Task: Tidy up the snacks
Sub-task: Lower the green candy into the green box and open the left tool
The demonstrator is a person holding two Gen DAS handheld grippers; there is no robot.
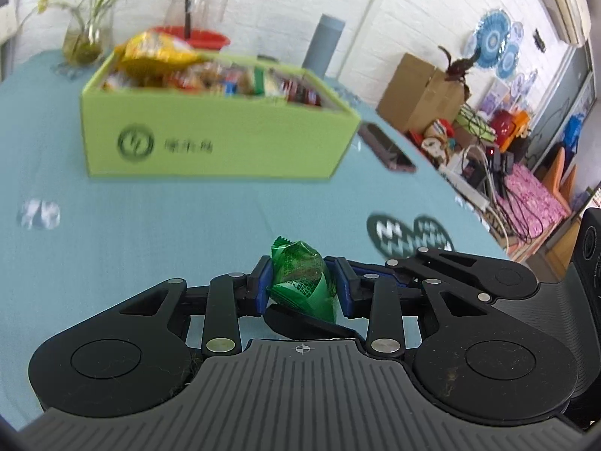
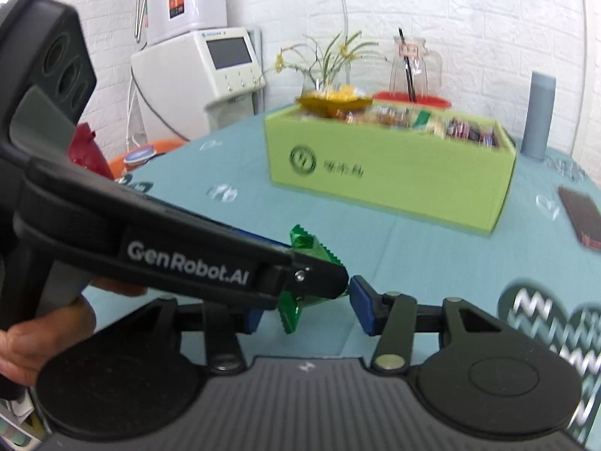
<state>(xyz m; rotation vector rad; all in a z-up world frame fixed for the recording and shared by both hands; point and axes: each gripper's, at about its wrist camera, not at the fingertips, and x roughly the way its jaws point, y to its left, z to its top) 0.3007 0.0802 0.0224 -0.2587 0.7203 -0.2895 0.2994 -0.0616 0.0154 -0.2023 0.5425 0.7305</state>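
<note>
**Two grippers meet at one green packet, short of the snack box**

Left gripper (image 1: 302,283): closed on the green snack packet (image 1: 298,267). Both blue pads (image 1: 263,285) press the wrapper's sides. The packet stands roughly upright between them, its crimped top end above the pads and its lower end hanging below.

Right gripper (image 2: 308,312): its jaws are drawn in as far as they go, though a gap remains between the blue pads. In that gap sit the packet's lower end and the tip of the left gripper, which crosses in from the left of the right wrist view. The right-hand pad touches that black tip. The other pad is partly hidden behind it, so whether either pad bears on the wrapper cannot be confirmed. A person's hand (image 2: 45,338) holds the left gripper's handle.

Location of packet: over the teal tablecloth (image 1: 150,225), on the near side of the lime-green box (image 1: 210,139) and well apart from it.

Box: open-topped and filled with assorted wrapped snacks (blurred; individual items not legible). A yellow bag (image 1: 157,52) rests across its far left corner.

Surroundings: a dark phone (image 1: 387,146) lies flat just beside the box's right end. Behind the box stand a grey cylinder (image 1: 323,43), a glass jug (image 1: 197,3) and a glass vase of yellow-flowered stems (image 1: 86,34). A cardboard carton (image 1: 420,90) sits beyond the table.
</note>
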